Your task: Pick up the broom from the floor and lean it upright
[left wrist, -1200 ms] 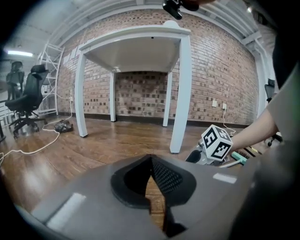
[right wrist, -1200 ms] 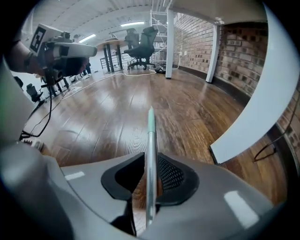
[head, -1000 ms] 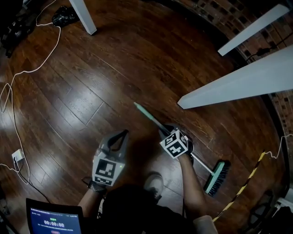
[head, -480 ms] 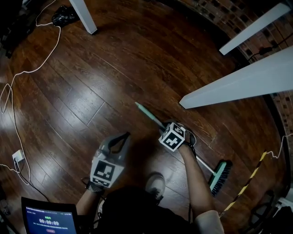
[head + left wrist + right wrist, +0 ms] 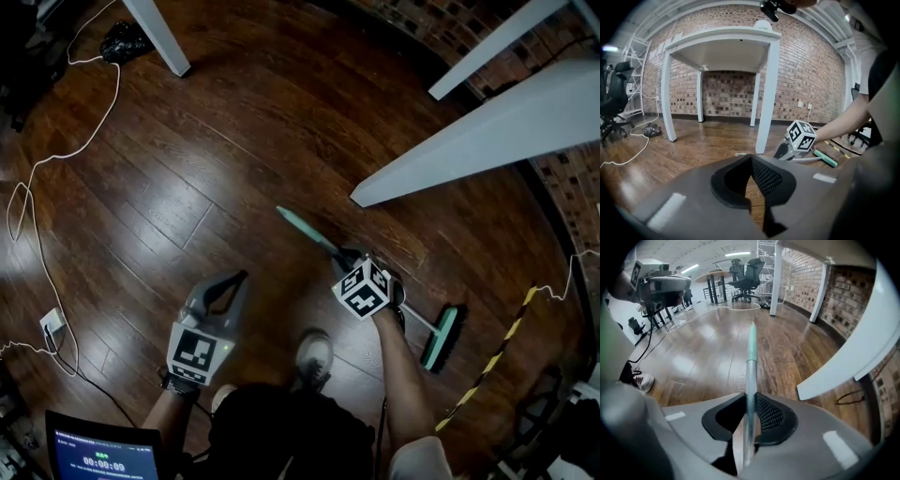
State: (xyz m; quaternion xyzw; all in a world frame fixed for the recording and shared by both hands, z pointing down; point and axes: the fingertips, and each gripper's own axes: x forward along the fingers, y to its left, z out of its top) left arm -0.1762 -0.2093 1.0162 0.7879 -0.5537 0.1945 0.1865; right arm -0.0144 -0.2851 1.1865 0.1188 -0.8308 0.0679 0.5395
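The broom lies slanted across the wood floor, its teal grip pointing up-left and its teal brush head down at the right. My right gripper points steeply down over the metal shaft. Its jaws have just been closing and now press on the shaft from both sides. The grip end looks raised off the floor, while the brush end stays low. My left gripper hovers to the left of the broom, shut with nothing in it. From the left gripper view, the left gripper faces the right gripper's marker cube and the brush head.
A white table leg stands at the top left and a white table edge juts in from the right, near the brick wall. A white cable snakes along the left. Yellow-black cord runs at the right. The person's shoe is below the broom.
The right gripper has closed on the shaft and risen, lifting the grip end; the brush head has slid a little left. The left gripper has risen too, still holding nothing.
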